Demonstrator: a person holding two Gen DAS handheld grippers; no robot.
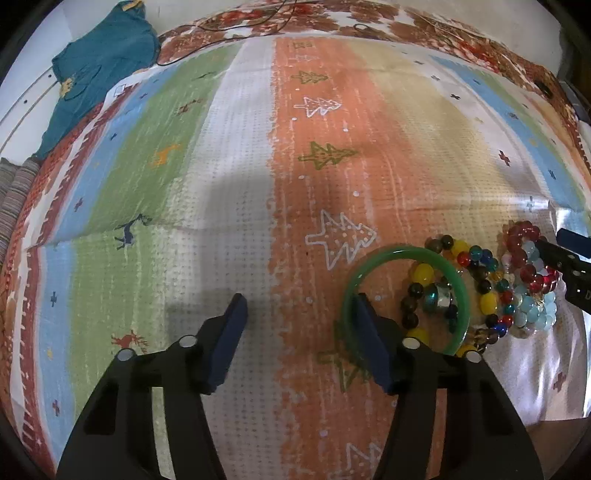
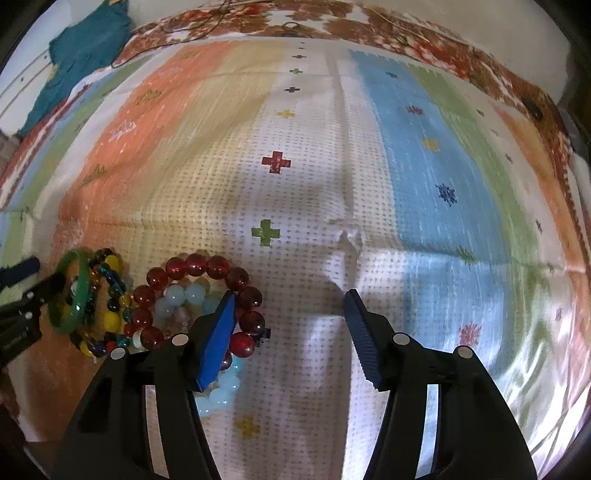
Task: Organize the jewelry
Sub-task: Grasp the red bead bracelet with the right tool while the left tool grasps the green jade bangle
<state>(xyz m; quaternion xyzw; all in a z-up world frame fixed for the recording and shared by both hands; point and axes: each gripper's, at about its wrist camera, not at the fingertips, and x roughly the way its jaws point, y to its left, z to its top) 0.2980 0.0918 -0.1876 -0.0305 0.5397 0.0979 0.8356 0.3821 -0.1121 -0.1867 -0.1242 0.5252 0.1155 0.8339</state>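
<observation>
A pile of bracelets lies on the striped cloth. A green bangle (image 1: 406, 254) lies over a multicoloured bead bracelet (image 1: 487, 301); a dark red bead bracelet (image 1: 524, 258) and a pale blue bead bracelet (image 1: 535, 317) lie beside them. My left gripper (image 1: 299, 317) is open, its right finger inside the bangle's ring. My right gripper (image 2: 290, 314) is open, its left finger inside the red bracelet (image 2: 207, 267), above the pale blue beads (image 2: 221, 395). The bangle (image 2: 79, 295) also shows in the right wrist view. The right gripper's fingers (image 1: 569, 254) show at the left view's right edge.
A striped, patterned cloth (image 1: 236, 184) covers the surface. A teal garment (image 1: 99, 74) lies at the far left corner. A dark cable (image 1: 229, 29) runs along the far edge. A small tear or pucker (image 2: 349, 236) marks the cloth ahead of the right gripper.
</observation>
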